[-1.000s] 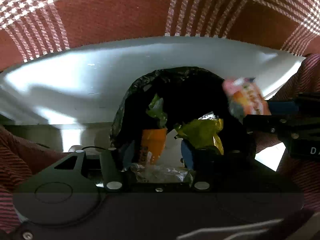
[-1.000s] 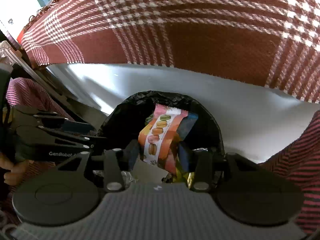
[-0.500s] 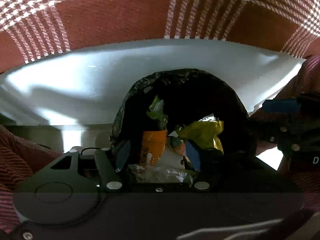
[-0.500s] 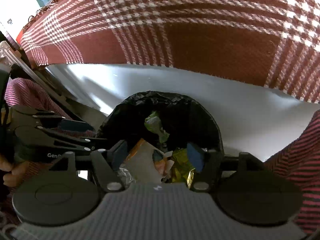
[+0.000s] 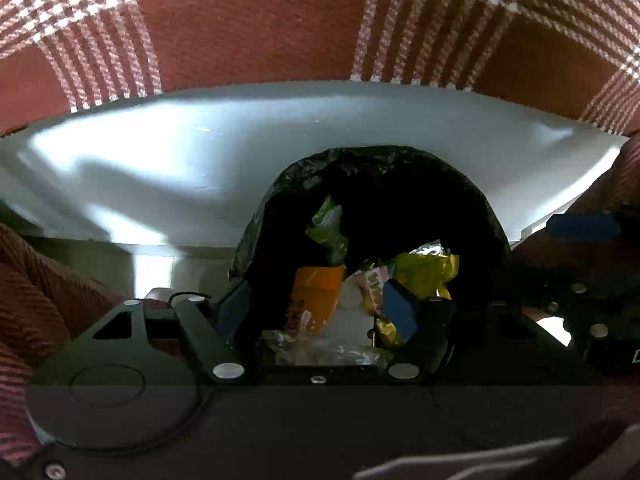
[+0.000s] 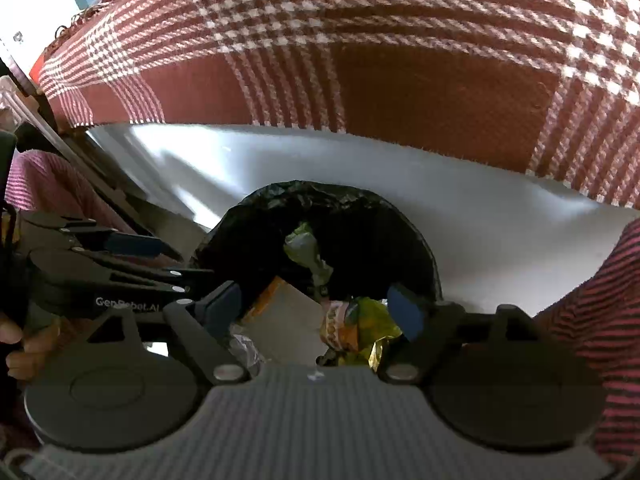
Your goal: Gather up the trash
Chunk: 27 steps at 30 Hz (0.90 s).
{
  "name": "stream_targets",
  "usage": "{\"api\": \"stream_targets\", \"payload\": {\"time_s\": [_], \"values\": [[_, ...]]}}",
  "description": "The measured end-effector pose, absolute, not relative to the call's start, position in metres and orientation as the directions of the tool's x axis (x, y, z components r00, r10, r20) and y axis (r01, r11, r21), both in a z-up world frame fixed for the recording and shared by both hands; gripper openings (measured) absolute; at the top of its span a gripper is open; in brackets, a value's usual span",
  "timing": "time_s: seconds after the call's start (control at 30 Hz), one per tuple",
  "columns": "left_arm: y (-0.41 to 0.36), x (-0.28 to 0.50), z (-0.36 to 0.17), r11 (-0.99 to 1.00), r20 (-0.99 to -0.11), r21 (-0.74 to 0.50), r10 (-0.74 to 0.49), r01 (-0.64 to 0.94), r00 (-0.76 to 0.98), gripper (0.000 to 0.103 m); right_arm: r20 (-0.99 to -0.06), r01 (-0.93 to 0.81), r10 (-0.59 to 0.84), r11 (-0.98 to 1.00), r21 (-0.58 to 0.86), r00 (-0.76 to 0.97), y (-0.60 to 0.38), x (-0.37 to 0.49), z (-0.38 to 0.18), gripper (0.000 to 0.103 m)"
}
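Observation:
A bin with a black liner [image 5: 376, 168] [image 6: 320, 196] stands right below both grippers. Inside lie a green wrapper [image 5: 328, 228] [image 6: 304, 246], an orange wrapper [image 5: 318, 296], a yellow wrapper [image 5: 424, 272] [image 6: 372, 316] and a pink macaron packet [image 5: 372, 284] [image 6: 336, 320]. My left gripper [image 5: 318, 308] hangs over the bin's mouth. Its jaws are opening and the pads press on nothing. My right gripper [image 6: 316, 304] is over the same opening, jaws also opening, with only the dropped trash seen far below between them. Each gripper shows at the edge of the other's view.
A red and white plaid blanket [image 5: 256, 20] [image 6: 400, 60] fills the top of both views. A white surface [image 5: 160, 152] lies around the bin. A hand [image 6: 16, 344] grips the left tool's handle. Red striped fabric [image 6: 600, 320] is at the right.
The right gripper's jaws spread and let go of the macaron packet, which dropped into the bin among the other wrappers. The left gripper's jaws also widened. Neither hand shifted.

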State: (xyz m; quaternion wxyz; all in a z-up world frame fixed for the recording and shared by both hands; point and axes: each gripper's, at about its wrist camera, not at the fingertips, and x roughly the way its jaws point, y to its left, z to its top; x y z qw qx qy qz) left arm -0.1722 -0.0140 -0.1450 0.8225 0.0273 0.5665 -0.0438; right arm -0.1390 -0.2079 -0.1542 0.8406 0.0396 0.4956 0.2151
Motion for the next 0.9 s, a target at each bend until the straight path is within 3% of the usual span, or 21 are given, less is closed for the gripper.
{"api": "stream_targets", "payload": {"time_s": [0.9], "values": [[-0.014,-0.169,-0.175,0.995,-0.971,-0.046,-0.064,0.085,0.228,0.076,-0.842,-0.319,0.388,0.907,0.276,0.374,-0.2,-0.137,-0.165,0.09]]}}
